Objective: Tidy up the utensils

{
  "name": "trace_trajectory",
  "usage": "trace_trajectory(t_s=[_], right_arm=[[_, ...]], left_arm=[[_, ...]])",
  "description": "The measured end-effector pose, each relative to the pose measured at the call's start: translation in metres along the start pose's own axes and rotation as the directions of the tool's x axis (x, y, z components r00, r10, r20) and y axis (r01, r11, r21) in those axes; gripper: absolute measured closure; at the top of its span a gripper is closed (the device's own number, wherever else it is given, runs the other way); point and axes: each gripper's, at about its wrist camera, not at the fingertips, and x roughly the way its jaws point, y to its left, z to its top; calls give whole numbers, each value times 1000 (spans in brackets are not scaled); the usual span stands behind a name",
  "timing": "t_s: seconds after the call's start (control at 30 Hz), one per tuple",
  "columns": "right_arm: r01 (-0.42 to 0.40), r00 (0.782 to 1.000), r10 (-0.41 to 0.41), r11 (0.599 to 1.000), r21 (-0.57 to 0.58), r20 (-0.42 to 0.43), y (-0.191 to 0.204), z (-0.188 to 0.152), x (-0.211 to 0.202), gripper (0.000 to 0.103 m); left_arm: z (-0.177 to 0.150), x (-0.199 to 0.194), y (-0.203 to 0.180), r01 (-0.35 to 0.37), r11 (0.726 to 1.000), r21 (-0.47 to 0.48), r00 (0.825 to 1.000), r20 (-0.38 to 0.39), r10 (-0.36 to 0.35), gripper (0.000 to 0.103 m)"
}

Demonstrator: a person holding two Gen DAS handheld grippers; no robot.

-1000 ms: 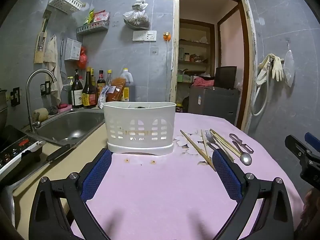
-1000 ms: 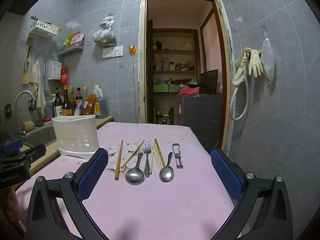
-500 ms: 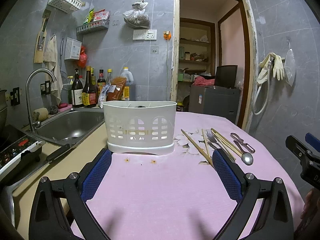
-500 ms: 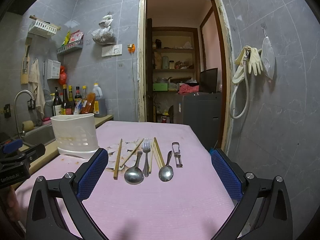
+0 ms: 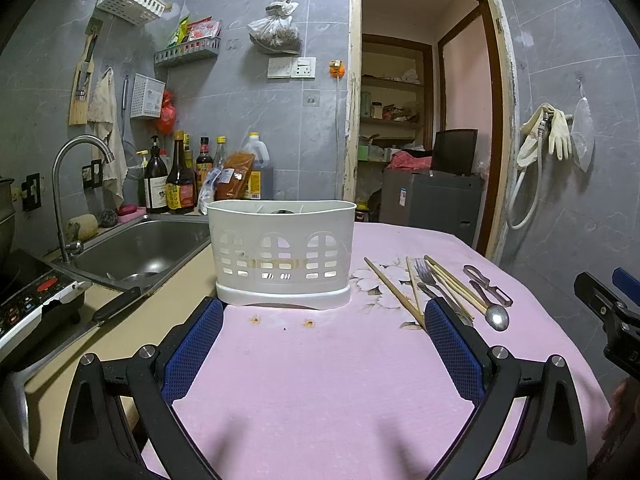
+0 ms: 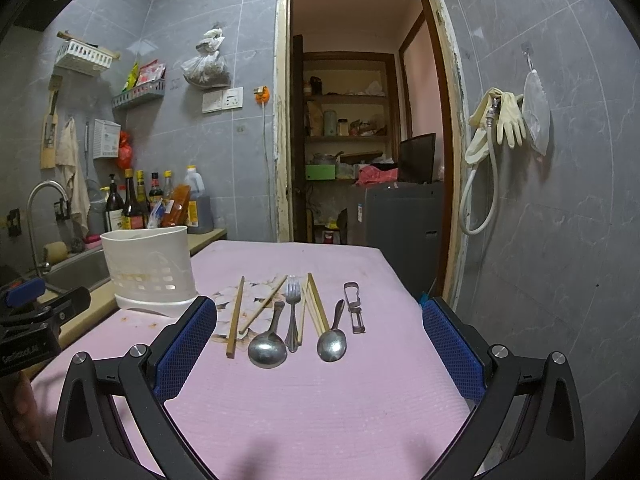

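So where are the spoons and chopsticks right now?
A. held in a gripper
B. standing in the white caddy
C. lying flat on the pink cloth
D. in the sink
C: the spoons and chopsticks lie flat on the pink cloth, beside the white caddy.

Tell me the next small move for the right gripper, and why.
Probably ease the right gripper forward and down toward the larger spoon. Its jaws stand open and empty, the spoon is the nearest utensil straight ahead, and every utensil still lies on the pink cloth outside the white caddy.
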Motion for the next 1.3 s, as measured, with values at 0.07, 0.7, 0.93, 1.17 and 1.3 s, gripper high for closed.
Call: trace_trajectory(t_s=[0.07, 0.7, 0.93, 1.17, 1.3], right_arm=[[-2, 1000, 2, 1000, 1, -1, -1, 0, -1, 0], [-5, 1000, 5, 1000, 6, -5, -2, 0, 0, 0], [-4, 1000, 4, 1000, 6, -4, -2, -1, 0, 0], [-2, 1000, 2, 1000, 9, -5, -2, -3, 1, 0], [-4, 1000, 5, 1000, 13, -5, -4, -6, 0, 0]], left_arm=[[0, 0, 1, 0, 1000, 0, 1000, -1, 0, 4], [0, -3, 5, -9, 1000, -3, 1000, -4, 9, 4], [0, -3, 5, -12, 1000, -2, 1000, -8, 12, 4], [0, -1, 3, -7, 1000, 6, 1000, -11, 7, 4], [-1, 0, 1, -8, 1000, 9, 1000, -12, 8, 4]])
